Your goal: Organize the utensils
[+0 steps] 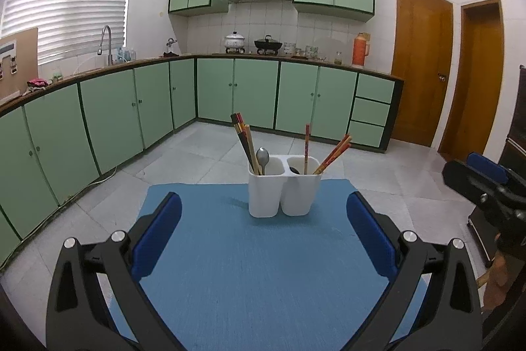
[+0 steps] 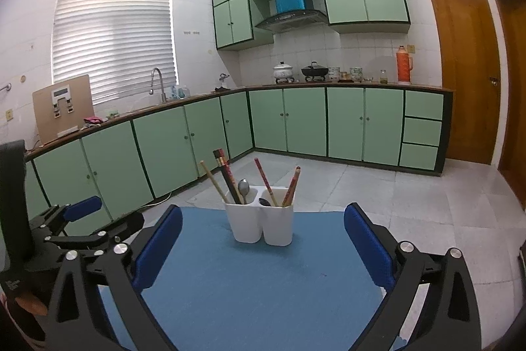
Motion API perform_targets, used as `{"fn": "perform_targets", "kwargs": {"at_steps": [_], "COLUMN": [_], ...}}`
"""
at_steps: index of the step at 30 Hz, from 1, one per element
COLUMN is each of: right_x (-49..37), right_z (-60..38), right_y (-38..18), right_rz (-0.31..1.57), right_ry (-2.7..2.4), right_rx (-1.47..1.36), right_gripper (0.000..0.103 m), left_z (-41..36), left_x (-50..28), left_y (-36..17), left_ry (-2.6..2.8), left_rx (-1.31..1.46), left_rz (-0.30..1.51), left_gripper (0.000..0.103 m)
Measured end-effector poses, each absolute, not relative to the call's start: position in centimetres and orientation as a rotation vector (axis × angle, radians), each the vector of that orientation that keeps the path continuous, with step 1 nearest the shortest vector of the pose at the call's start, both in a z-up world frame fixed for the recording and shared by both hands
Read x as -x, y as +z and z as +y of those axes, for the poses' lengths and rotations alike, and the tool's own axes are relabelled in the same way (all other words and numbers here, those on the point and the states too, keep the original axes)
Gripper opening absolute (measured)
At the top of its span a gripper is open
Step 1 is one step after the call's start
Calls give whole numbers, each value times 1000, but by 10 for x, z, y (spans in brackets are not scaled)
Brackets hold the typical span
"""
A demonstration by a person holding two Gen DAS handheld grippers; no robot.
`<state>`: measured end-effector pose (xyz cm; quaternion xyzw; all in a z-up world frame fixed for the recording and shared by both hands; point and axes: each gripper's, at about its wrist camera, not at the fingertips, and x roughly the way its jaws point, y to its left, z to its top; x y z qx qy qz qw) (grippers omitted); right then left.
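Observation:
A white two-cup utensil holder stands near the far edge of a blue mat. Its left cup holds dark and tan chopsticks and a metal spoon. Its right cup holds red patterned chopsticks and a dark spoon. My left gripper is open, short of the holder, with nothing between its blue pads. My right gripper is open and empty too, also short of the holder. Each gripper shows at the edge of the other's view.
The mat's table stands in a kitchen with green cabinets along the far walls. A counter carries pots, jars and an orange thermos. Wooden doors are at the right. Grey floor tiles lie beyond the table.

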<state>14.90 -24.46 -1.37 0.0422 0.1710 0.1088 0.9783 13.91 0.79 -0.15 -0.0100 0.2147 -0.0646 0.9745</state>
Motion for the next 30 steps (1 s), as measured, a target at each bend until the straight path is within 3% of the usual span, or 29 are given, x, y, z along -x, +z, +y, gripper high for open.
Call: {"fn": "perform_targets", "kwargs": {"at_steps": [30], "right_x": [-108], "right_z": [-237], "right_y": [-2], "right_rz": [278], "right_ry": [235], "right_rx": [-51], "right_gripper": [97], "left_z": [8], "left_x": [-88], "left_y": [23], "left_ry": [-135], "left_rx": [13], "left_rz": [337], "left_gripper": [97]}}
